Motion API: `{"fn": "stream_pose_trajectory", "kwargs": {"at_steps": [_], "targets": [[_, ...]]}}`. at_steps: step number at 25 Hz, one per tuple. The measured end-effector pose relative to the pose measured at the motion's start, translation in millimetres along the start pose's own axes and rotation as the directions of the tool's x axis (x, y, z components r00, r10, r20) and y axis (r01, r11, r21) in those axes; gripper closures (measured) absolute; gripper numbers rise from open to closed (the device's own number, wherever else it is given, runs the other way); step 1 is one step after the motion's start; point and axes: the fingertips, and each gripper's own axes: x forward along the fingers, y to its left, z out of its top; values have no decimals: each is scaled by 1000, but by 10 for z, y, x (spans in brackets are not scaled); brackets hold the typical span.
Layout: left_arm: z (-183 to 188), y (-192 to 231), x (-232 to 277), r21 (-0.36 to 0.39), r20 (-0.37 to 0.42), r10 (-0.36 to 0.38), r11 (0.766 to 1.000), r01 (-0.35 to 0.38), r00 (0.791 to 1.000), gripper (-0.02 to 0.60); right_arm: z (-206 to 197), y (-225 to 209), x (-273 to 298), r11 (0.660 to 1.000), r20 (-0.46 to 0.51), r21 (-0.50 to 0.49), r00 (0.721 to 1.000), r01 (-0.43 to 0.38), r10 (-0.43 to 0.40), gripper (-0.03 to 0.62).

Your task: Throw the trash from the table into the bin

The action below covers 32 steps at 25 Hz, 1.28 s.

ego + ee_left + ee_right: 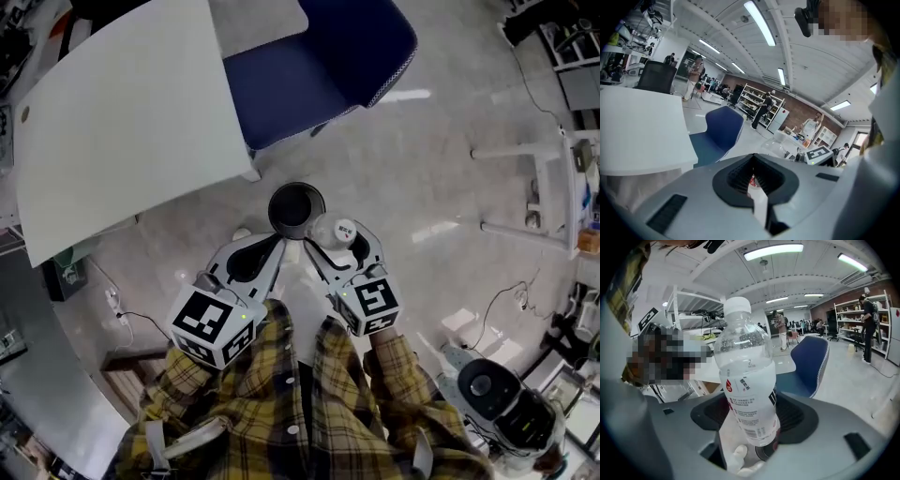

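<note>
Bottle (747, 373) in R claw (751, 414), nr bin (276, 201).

Seen from overhead, the black bin (291, 190) shows only part of its round rim. The left gripper (280, 242) and the bottle (328, 230) cover its near edge. The bottle appears end-on, its length hidden inside the right gripper (339, 240). The white table (122, 122) and the blue chair (309, 56) run off the top edge, and the plaid sleeves (272, 403) run off the bottom. In the left gripper view, a white strip (758, 199) with a red mark sits in the jaw hollow, too little of it showing to identify. In the right gripper view, the print on the bottle's label (746, 394) is too small to read.
</note>
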Motion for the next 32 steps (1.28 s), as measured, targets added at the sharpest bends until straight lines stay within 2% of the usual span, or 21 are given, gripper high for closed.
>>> {"fn": "stream_pose_trajectory", "kwargs": {"at_steps": [7, 14, 21, 25, 32], "targets": [[-490, 316, 131, -38, -58, -4, 999, 2, 998, 574, -663, -203, 480, 999, -69, 50, 997, 20, -16, 290], [-1179, 901, 496, -33, -106, -24, 999, 20, 994, 574, -1587, -558, 1307, 996, -115, 79, 993, 49, -39, 290], [-1883, 1377, 1138, -17, -115, -45, 999, 43, 992, 573, -2644, -917, 2108, 994, -155, 98, 987, 57, -42, 289], [-2337, 1591, 1538, -43, -150, -71, 997, 65, 986, 573, -3266, -1080, 2465, 994, -202, 99, 979, 54, -33, 289], [-2740, 1781, 2038, -62, -191, -107, 993, 97, 976, 574, -4089, -1341, 2901, 992, -305, 120, 952, 44, -5, 290]]}}
